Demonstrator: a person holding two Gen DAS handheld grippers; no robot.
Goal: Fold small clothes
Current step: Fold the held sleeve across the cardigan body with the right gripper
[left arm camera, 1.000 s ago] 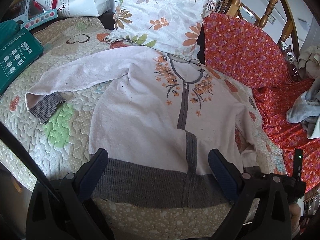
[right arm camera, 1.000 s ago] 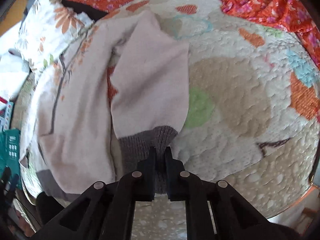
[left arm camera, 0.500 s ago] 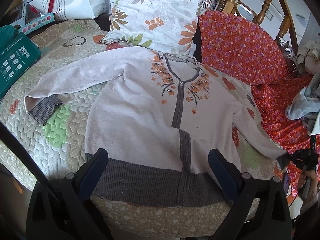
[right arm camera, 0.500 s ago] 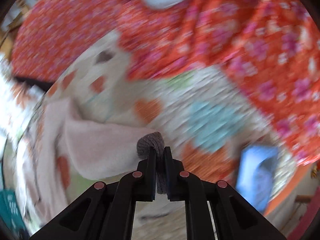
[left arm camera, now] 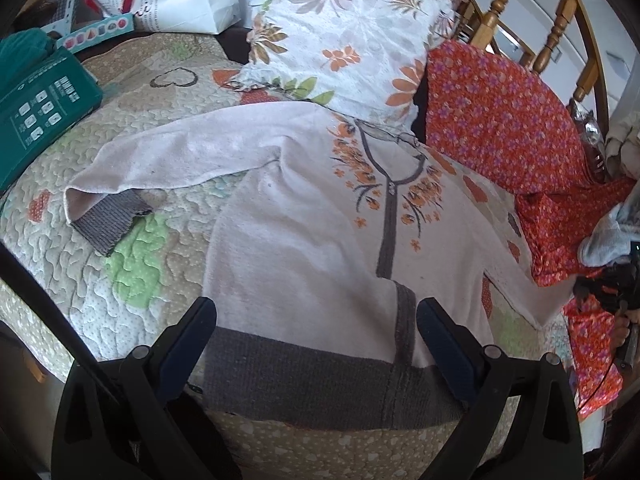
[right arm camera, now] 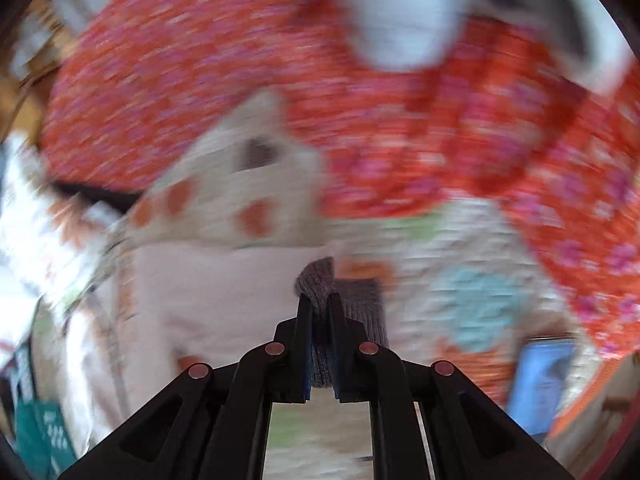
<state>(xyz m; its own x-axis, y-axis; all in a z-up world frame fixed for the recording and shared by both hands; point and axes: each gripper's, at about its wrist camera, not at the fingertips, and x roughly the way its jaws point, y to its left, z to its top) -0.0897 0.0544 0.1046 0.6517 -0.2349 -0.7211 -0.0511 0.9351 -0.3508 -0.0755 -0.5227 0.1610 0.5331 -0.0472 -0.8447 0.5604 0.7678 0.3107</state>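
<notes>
**One soft cardigan, two cuffs to work from**

One garment matters here: a pale pink knit cardigan [left arm camera: 304, 240] lying face up and spread across the quilted bed [left arm camera: 132, 280], collar toward the floral pillow [left arm camera: 344, 36] and grey ribbed hem toward the camera. From the left wrist view, the left hand-held gripper [left arm camera: 316, 328] hovers just above the hem with its fingers spread wide and nothing between them. One sleeve stretches out over the quilt, its grey cuff [left arm camera: 108, 220] folded under at the tip. The other sleeve runs off toward the orange floral cloth [left arm camera: 504, 120], where the right tool shows only dimly at the frame edge. A teal box [left arm camera: 40, 104] sits near the outstretched sleeve but apart from it.

The right wrist view is heavily motion-blurred. The right hand-held gripper [right arm camera: 319, 308] is clamped shut on a bunched grey ribbed cuff [right arm camera: 320, 280], with the pink sleeve trailing away behind it over the quilt.

By its look the knit is light, limp and stretchy. It should drape and sag wherever it is unsupported and keep no crease by itself. It is unlikely to slip, since the ribbing gives the pads something to bite. The thicker ribbed bands, cuffs and hem, seem the best places to pinch. The thin body fabric would likely stretch or bunch. A hard tug on one sleeve could drag the whole cardigan across the quilt.
</notes>
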